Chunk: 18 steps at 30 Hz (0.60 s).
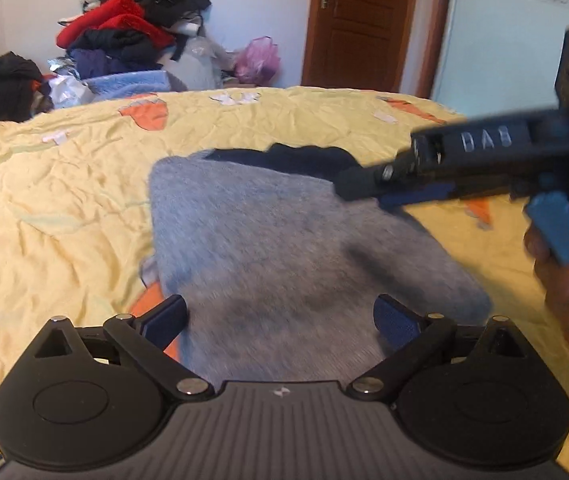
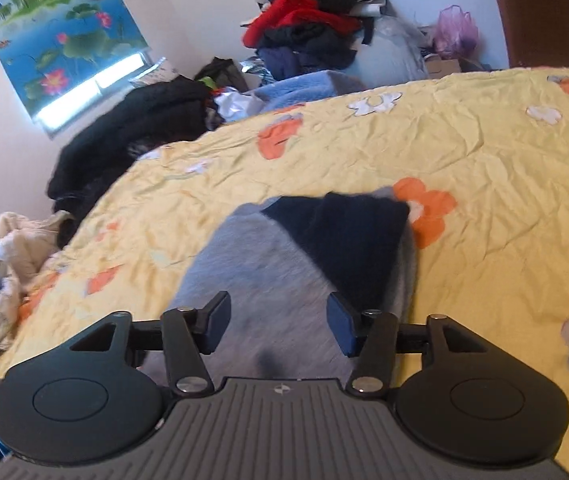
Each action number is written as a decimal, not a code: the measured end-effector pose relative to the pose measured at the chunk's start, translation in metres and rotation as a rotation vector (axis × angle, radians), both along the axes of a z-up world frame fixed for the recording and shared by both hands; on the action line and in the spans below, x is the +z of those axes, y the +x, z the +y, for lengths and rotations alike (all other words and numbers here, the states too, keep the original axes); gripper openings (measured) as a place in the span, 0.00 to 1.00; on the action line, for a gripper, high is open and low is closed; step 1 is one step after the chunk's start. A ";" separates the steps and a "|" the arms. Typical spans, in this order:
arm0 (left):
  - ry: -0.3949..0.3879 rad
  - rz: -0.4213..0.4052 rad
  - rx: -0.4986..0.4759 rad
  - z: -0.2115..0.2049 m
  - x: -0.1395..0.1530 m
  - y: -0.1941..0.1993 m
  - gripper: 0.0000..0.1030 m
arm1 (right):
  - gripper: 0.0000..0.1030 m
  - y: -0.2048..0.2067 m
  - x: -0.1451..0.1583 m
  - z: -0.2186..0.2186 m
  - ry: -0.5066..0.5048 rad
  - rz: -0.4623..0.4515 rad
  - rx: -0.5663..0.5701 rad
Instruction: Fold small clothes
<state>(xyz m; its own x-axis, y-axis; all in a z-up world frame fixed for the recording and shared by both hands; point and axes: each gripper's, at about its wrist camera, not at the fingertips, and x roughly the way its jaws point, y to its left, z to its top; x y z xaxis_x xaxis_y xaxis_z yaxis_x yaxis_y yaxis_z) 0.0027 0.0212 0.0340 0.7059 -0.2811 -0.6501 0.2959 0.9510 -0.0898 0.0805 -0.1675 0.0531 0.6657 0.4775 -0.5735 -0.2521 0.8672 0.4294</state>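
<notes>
Grey garment [image 1: 284,240] lies flat mid-bed [image 1: 64,200], bare sheet all round; left gripper [image 1: 280,320] wide, right gripper [image 2: 278,320] part-open, both empty.

Grey garment [image 1: 268,248] w/ navy band [image 2: 344,236]; yellow sheet [image 2: 484,152] w/ orange/white flowers; red top [image 1: 112,20] in pile.

The grey garment [image 1: 268,248] is smeared by motion blur ahead of the left gripper [image 1: 282,322], its near edge hidden under the gripper's body. The right gripper [image 1: 368,190], reaching in from that side, is blurred too, its handle and the hand [image 1: 564,280] cut off by the frame's edge.
</notes>
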 end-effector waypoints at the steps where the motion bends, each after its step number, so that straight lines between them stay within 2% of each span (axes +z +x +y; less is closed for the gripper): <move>1: 0.007 0.018 -0.002 -0.003 -0.006 0.002 0.97 | 0.62 -0.003 -0.006 0.001 0.008 0.025 0.012; 3: 0.018 0.066 0.028 -0.005 -0.023 0.013 0.99 | 0.62 -0.001 -0.031 0.003 0.004 0.081 0.013; 4: 0.035 0.064 0.056 -0.004 -0.029 0.017 1.00 | 0.61 -0.003 -0.036 -0.001 0.040 0.049 0.010; 5: 0.024 0.060 0.060 -0.002 -0.029 0.018 1.00 | 0.59 -0.003 -0.036 -0.005 0.066 0.063 0.000; 6: 0.003 0.089 0.072 0.002 -0.025 0.020 0.97 | 0.57 -0.002 -0.031 -0.007 0.072 0.085 -0.017; 8: -0.037 0.086 0.080 0.010 -0.013 0.013 0.95 | 0.58 -0.007 -0.018 -0.010 0.060 0.093 -0.037; 12: 0.029 0.021 0.110 0.019 0.001 -0.012 0.95 | 0.62 -0.036 0.004 -0.015 0.033 0.022 -0.041; 15: 0.035 0.045 0.134 0.026 -0.001 -0.023 0.95 | 0.63 -0.053 -0.002 -0.010 -0.012 0.019 -0.023; 18: 0.058 0.065 0.170 0.029 -0.008 -0.027 0.96 | 0.64 -0.055 -0.028 -0.001 -0.053 0.088 0.005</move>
